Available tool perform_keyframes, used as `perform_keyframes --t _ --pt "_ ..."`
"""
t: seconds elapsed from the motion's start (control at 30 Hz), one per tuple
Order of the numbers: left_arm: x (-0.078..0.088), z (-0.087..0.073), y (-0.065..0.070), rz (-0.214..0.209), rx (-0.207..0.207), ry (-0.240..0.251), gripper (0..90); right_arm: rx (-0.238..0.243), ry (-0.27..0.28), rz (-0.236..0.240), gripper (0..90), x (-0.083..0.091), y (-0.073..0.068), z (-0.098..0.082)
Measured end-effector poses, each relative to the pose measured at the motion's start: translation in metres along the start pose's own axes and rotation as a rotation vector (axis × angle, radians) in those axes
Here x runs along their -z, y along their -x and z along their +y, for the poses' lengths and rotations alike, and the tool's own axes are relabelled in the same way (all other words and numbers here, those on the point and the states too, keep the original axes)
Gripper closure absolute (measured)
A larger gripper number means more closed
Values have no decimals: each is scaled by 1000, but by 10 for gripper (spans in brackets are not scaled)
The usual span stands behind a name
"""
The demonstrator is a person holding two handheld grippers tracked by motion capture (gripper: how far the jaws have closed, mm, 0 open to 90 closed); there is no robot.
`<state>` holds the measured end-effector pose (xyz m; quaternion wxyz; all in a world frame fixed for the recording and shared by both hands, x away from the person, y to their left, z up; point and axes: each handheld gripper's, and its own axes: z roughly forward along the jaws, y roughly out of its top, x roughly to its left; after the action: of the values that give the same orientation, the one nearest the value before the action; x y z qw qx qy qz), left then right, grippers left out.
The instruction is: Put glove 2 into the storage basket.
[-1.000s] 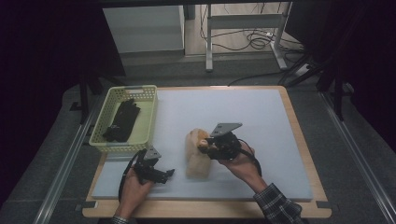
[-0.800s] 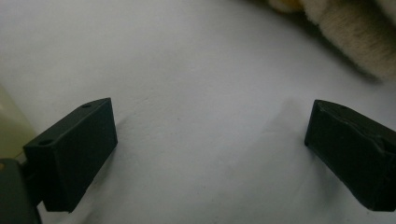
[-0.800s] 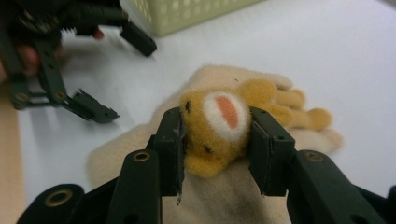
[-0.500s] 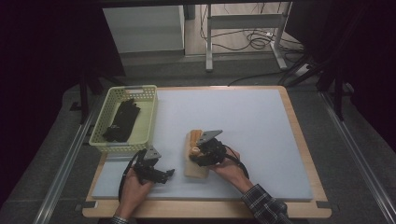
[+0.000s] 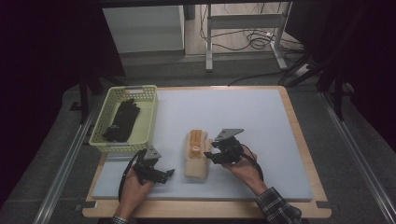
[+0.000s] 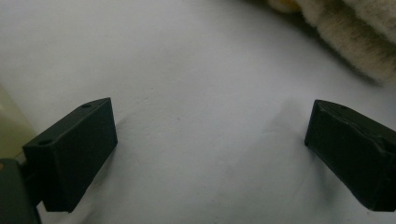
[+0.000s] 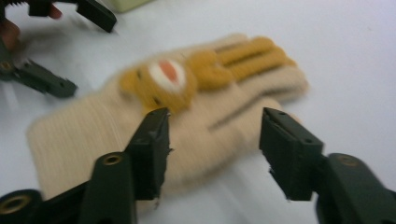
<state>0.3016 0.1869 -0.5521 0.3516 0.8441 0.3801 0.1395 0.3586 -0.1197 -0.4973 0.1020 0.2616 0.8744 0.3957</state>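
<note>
The right gripper hangs just over the near edge of a knitted glove, its two black jaws standing partly apart after just having opened and then eased in a little; the wool shows between and beyond them, but the pads press on nothing. The glove is cream-coloured, ribbed and fuzzy, with a mustard-yellow bear face on its back, the muzzle a white patch with an orange spot, and yellow fingers banded with dark lines. It lies flat on the pale grey mat, in the high view near the front middle of the table, fingers pointing away from the person, with the right gripper touching or just beside its right edge. The left gripper rests low on the mat to the glove's left, near but apart from it, jaws spread wide with bare mat between them. Behind it a pale yellow basket holds dark gloves.
</note>
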Motion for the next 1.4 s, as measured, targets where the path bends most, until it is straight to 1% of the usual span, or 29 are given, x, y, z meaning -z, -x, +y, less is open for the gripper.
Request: perform_keyframes --t 0.13,0.17,0.2,0.23,0.27,0.3,0.33,0.37,0.4,0.43,0.47,0.5,0.57,0.63,0.73,0.77,0.87,0.93,1.0,1.1,1.2,1.3,1.4 --pt "0 0 0 -1 3 0 22 -6 -6 0 663 6 0 -12" --pt "0 0 0 -1 3 0 22 -6 -6 0 663 6 0 -12" --pt "0 0 0 -1 3 0 23 -2 -9 0 705 7 0 -14" --pt "0 0 0 0 3 0 23 2 -15 8 783 8 -3 -20" --pt "0 0 0 -1 3 0 23 2 -15 8 783 8 -3 -20" --pt "0 0 0 -1 4 0 23 5 -14 19 828 8 -6 -25" --pt "0 0 0 -1 4 0 23 5 -14 19 828 8 -6 -25" --pt "0 0 0 -1 4 0 23 8 -20 33 852 7 -9 -30" --pt "0 0 0 -1 4 0 23 8 -20 33 852 7 -9 -30" --pt "0 0 0 -1 4 0 23 16 -29 42 857 6 -13 -34" --pt "0 0 0 -1 4 0 23 16 -29 42 857 6 -13 -34" --pt "0 0 0 -1 4 0 23 20 -35 51 859 3 -16 -38" --pt "0 0 0 -1 3 -1 23 20 -38 54 858 2 -18 -39" --pt "0 0 0 0 5 0 24 22 -45 72 858 -3 -21 -42" --pt "0 0 0 1 4 1 28 26 -44 77 858 -6 -24 -43" --pt "1 0 1 5 2 2 29 23 -34 83 858 -8 -26 -42" --pt "1 -1 1 7 7 2 33 22 -32 88 858 -10 -27 -41" --pt "3 -2 2 5 18 -4 35 20 -27 93 857 -12 -28 -40" --pt "5 -4 1 1 17 -6 35 19 -26 96 854 -14 -30 -39" --pt "9 -9 -2 -4 13 -5 36 35 -23 97 849 -21 -36 -34" --pt "13 -13 -7 5 16 -10 24 44 -21 98 848 -26 -39 -31" --pt "16 -16 -10 1 17 -9 32 46 -13 98 845 -34 -43 -26" --pt "16 -16 -10 0 16 -10 32 49 -13 95 843 -37 -44 -23"
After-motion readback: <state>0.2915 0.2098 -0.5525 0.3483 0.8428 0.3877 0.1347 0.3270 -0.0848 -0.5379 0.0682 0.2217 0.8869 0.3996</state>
